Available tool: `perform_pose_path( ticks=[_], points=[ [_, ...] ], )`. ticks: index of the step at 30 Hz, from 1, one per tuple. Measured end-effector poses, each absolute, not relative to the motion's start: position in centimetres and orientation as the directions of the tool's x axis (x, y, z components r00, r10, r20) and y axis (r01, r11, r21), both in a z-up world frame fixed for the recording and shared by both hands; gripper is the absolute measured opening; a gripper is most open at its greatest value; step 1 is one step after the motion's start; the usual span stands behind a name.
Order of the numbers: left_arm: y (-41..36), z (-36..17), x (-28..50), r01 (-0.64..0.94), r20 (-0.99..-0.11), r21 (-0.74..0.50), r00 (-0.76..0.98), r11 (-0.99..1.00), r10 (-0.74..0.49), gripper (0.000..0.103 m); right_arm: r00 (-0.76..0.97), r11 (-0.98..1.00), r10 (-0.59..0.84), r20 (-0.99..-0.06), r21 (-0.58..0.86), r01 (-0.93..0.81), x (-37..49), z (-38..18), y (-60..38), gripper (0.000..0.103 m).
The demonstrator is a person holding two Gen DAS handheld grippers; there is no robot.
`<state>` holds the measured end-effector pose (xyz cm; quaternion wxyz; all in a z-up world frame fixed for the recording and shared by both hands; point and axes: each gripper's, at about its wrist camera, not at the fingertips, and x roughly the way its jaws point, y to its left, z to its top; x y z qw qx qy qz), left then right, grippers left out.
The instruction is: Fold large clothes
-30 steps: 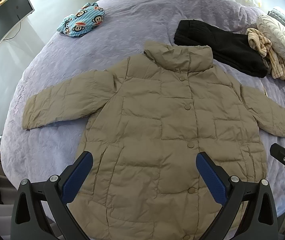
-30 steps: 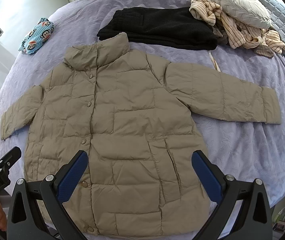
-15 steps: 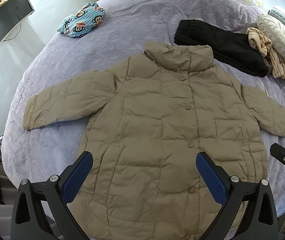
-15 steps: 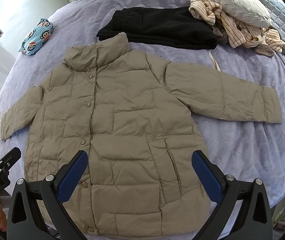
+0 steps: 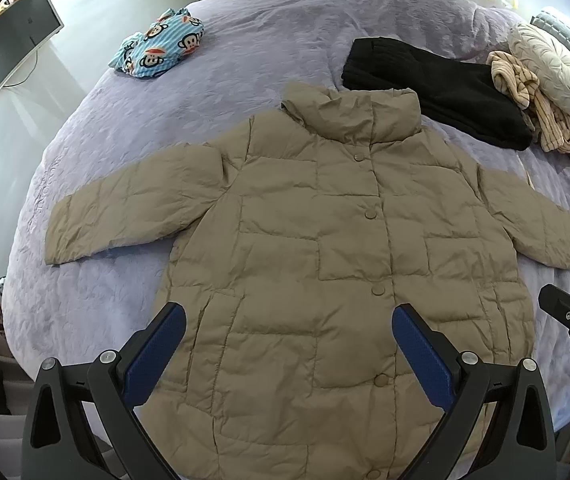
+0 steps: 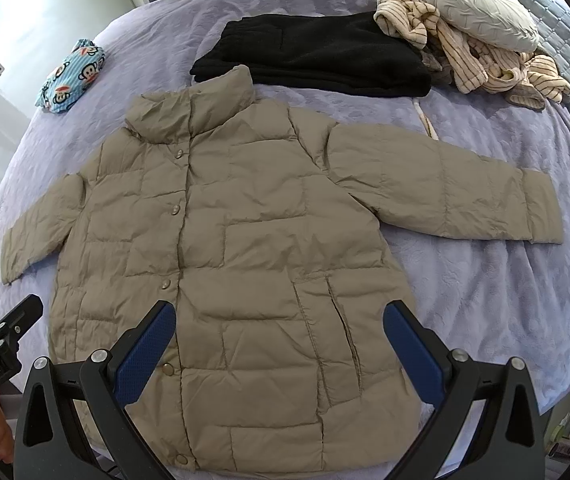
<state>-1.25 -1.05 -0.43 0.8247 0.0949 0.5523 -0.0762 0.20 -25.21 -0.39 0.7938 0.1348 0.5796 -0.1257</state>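
Jacket in tan quilting lies flat, front up, sleeves spread, on a lavender bed — snaps fastened. Both grippers — left, right — hover above its hem, jaws wide apart, empty.

Showing plain tan on the quilted coat, lilac on the bedspread. Showing black on the folded garment, cream with dark stripes on the crumpled top, sky-blue stripes with monkey faces on the bundle at upper left.
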Motion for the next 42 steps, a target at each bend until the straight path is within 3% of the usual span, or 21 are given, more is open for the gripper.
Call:
perform_pose_path(
  ticks=[42],
  points=[
    [-0.3,0.1,-2.2,0.177,-0.919,0.062,0.393,0.982,-0.012,0.103,0.309,0.945,-0.038,-0.95,0.067,0.321,0.5,0.3,-24.2,0.103]
  ],
)
